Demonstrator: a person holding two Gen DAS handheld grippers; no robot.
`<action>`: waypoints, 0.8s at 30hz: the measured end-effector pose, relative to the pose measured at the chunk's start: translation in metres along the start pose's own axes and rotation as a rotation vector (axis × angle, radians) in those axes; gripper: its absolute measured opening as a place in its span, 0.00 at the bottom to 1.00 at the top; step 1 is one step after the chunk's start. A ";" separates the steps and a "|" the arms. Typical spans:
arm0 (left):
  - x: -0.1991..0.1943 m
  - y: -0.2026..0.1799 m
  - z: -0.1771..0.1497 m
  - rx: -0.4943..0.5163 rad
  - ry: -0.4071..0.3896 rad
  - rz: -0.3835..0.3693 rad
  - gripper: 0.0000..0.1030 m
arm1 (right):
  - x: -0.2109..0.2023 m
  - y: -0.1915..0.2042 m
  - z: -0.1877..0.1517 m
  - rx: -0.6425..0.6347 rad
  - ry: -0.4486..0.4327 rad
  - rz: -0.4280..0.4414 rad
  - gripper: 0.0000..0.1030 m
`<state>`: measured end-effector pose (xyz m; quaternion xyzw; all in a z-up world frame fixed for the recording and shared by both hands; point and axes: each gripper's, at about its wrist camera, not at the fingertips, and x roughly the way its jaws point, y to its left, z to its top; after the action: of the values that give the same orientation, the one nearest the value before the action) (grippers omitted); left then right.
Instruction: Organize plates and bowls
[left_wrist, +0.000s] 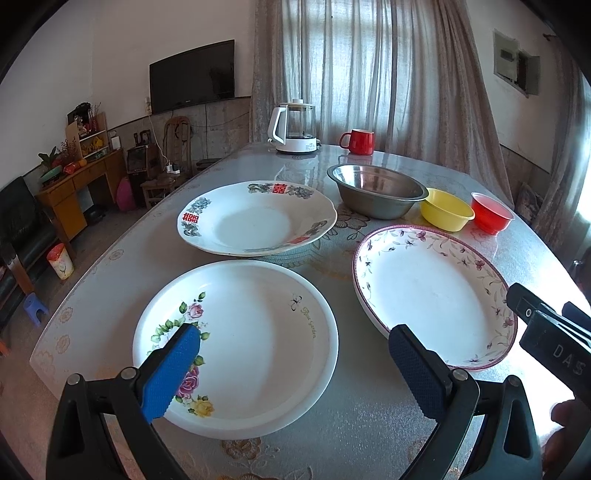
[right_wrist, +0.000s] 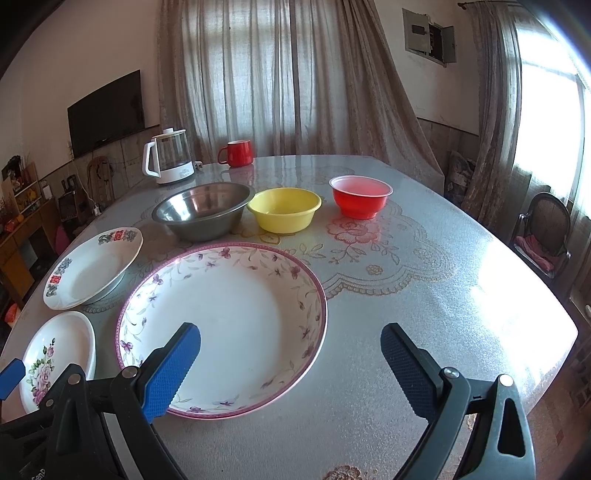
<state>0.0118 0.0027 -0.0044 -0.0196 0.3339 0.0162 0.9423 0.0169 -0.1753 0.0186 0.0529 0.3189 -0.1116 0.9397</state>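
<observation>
Table (right_wrist: 443, 295): three plates near, three bowls in a row behind, nothing stacked

Purple-rimmed plate (right_wrist: 229, 314), rose plate (left_wrist: 251, 343) lettered "Rose Garden", plate with red double-happiness characters (left_wrist: 255, 218): glazed rims likely to slip or chip

Left gripper (left_wrist: 295, 373), right gripper (right_wrist: 291, 369): both spread wide, empty

Pale walls carry a dark flat television (left_wrist: 192, 75) and a small open wall cabinet (right_wrist: 430, 37). Sheer grey curtains (left_wrist: 369, 70) cover a bright window. A wooden sideboard (left_wrist: 79, 184) stands along the left wall; a dark round-backed chair (right_wrist: 545, 232) sits near the sunlit right window.
</observation>
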 end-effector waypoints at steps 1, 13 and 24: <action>0.001 0.000 0.000 0.001 0.002 0.000 1.00 | 0.001 -0.001 0.000 0.003 0.002 0.001 0.97; 0.003 -0.005 0.000 0.019 0.009 -0.003 1.00 | 0.005 -0.007 -0.002 0.021 0.014 0.006 0.97; 0.003 -0.006 0.002 0.021 0.009 -0.009 1.00 | 0.007 -0.005 -0.001 0.023 0.015 0.011 0.97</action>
<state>0.0156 -0.0035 -0.0049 -0.0111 0.3380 0.0085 0.9410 0.0199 -0.1812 0.0132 0.0663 0.3245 -0.1096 0.9372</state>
